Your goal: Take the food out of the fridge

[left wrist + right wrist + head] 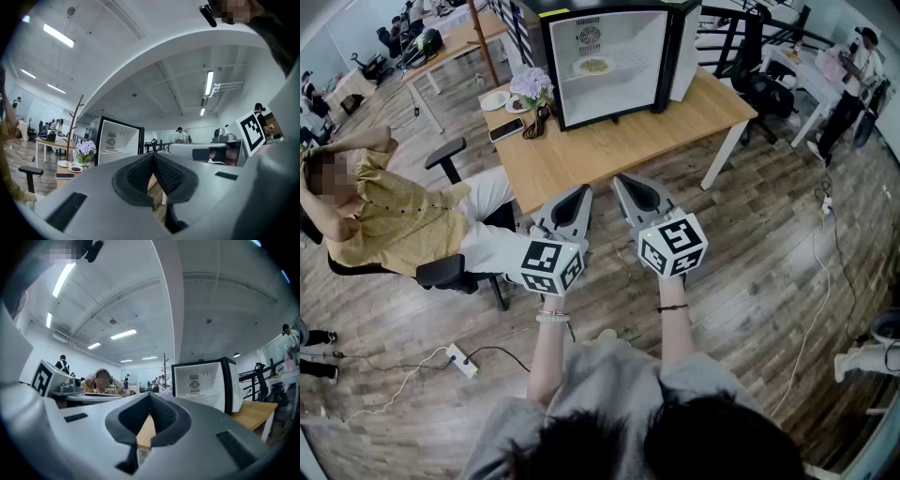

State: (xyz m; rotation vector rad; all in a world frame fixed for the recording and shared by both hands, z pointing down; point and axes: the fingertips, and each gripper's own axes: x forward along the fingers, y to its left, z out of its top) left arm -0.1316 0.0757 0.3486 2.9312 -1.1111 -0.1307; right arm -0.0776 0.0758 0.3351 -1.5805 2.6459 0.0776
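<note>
Wooden table [609, 150]: under the fridge, with bare top extending in front of it and to both sides.

Fridge [619, 94]: small, black case, white interior, upright toward the far edge of the table. Door [682, 52] swung fully open, standing at the fridge's right side in the head view.

Seated person [375, 206]: on an office chair [450, 272], well to the left of the fridge and nearer the camera, off the table, both hands raised to the head.

Left gripper [583, 191]: in front of the fridge, over the floor near the table's front edge, well apart from the fridge, held level and aimed toward it. Jaws together, pads meeting at the tips, nothing between them.

Right gripper [622, 181]: just beside the left gripper, likewise in front of the fridge and well apart from it, level. Jaws fully together, nothing between them.

Plate of food [594, 66]: inside the fridge, on the wire shelf in the upper part of the interior, touched by neither gripper.

Purple flowers [532, 86]: on the table, just beside the fridge's left wall.

Phone [506, 130]: flat on the table, left of the fridge and forward of the flowers.

White plate [496, 100] and small dish [517, 105]: left of the fridge, beyond the flowers, near the table's left corner.
</note>
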